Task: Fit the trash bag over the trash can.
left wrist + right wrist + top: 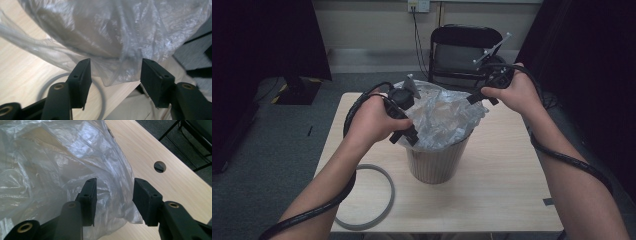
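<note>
A small beige waste bin (435, 162) stands mid-table, lined with a clear plastic bag (443, 114) that puffs up over its rim. My left gripper (404, 131) is at the bag's near-left edge, and my right gripper (478, 96) is at its far-right edge. In the left gripper view the gripper (116, 75) is open, with a fold of the bag (110, 37) hanging between the jaws. In the right gripper view the gripper (114, 191) is open too, with bag film (62, 162) lying between and behind the jaws.
A grey ring (379, 195) lies flat on the wooden table (502, 175) at the near left, partly under my left forearm. A black folding chair (462, 50) stands behind the table. A round cable hole (160, 166) sits in the tabletop near the right gripper.
</note>
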A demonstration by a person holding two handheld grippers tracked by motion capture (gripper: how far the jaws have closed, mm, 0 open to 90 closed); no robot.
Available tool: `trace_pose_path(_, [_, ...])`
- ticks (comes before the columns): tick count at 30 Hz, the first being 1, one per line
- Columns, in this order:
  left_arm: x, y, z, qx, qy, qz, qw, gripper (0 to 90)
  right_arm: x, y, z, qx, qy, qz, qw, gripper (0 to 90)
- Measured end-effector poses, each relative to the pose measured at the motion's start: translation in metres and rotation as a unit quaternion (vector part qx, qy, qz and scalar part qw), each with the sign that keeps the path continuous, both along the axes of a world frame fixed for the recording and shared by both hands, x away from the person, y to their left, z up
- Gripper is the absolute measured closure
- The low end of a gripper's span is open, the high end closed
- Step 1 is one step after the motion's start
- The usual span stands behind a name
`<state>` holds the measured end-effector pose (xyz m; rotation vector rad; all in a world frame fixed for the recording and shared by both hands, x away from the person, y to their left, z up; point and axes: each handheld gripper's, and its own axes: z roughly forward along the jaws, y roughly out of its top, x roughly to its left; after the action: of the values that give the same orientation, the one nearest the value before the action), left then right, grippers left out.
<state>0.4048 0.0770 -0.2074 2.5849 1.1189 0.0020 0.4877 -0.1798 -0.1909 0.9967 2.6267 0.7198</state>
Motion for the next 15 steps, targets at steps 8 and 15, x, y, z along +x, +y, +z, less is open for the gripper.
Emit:
trace_pose_path(8, [0.003, -0.015, 0.001, 0.044, 0.015, -0.045, 0.9979, 44.5, 0.005, 0.019, 0.005, -0.075, 0.015, 0.034, 0.9965, 60.0])
trace_pose_path(15, [0.005, -0.022, 0.002, 0.046, 0.014, -0.056, 0.9973, 47.9, 0.013, 0.037, 0.005, -0.093, 0.017, 0.053, 0.9942, 62.3])
